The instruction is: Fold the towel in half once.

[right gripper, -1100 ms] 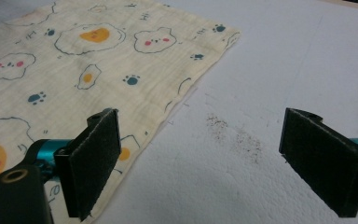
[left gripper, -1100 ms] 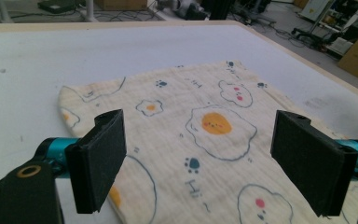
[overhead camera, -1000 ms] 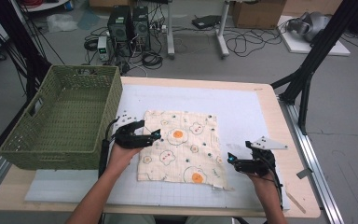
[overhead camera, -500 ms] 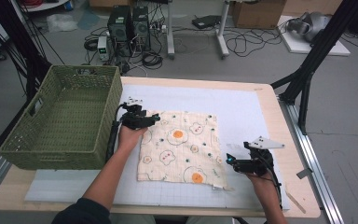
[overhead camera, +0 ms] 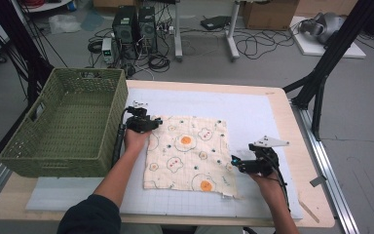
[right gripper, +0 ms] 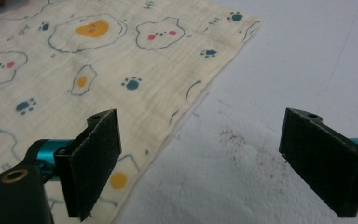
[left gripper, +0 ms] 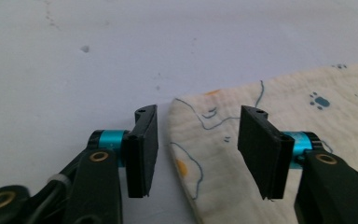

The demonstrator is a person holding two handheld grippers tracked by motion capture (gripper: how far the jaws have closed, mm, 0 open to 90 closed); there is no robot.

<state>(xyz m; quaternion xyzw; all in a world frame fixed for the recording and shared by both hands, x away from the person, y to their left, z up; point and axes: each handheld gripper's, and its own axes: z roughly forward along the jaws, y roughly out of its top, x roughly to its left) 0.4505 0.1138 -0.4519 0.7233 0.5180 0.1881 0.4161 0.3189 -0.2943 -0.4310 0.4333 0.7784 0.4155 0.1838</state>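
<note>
A: Straddling the near-left corner of the printed cloth (left gripper: pixel 242 154), the left gripper (left gripper: pixel 198 149) sat low over the white mat (left gripper: pixel 74 60). Its jaws had just been closing, with the cloth's rounded corner lying between them, yet a gap was left on each side and the pads pressed on nothing.

B: And from above?

A: In the high view the left gripper (overhead camera: pixel 157 122) was at the cloth's (overhead camera: pixel 190 153) upper-left corner, pointed along its far edge, with the green woven basket (overhead camera: pixel 65 129) just beside the hand that held it.

B: What of the other claw?

A: The right gripper (right gripper: pixel 200 158) stood with its jaws wide apart and held nothing. One pad hung over the cloth's (right gripper: pixel 98 60) border; the other was over bare mat (right gripper: pixel 279 60), so the cloth's edge ran between them. A faint brown smudge marked the mat between the jaws.

B: Where did that put it on the table?

A: Seen from above, the right gripper (overhead camera: pixel 234 162) was at the cloth's right edge, toward the near corner. The cloth, cream with fried eggs, bears and paw prints, lay spread flat in the middle of the mat (overhead camera: pixel 253 112), which covered the wooden table (overhead camera: pixel 304 146). The two grippers were well apart, at opposite sides of the cloth.
</note>
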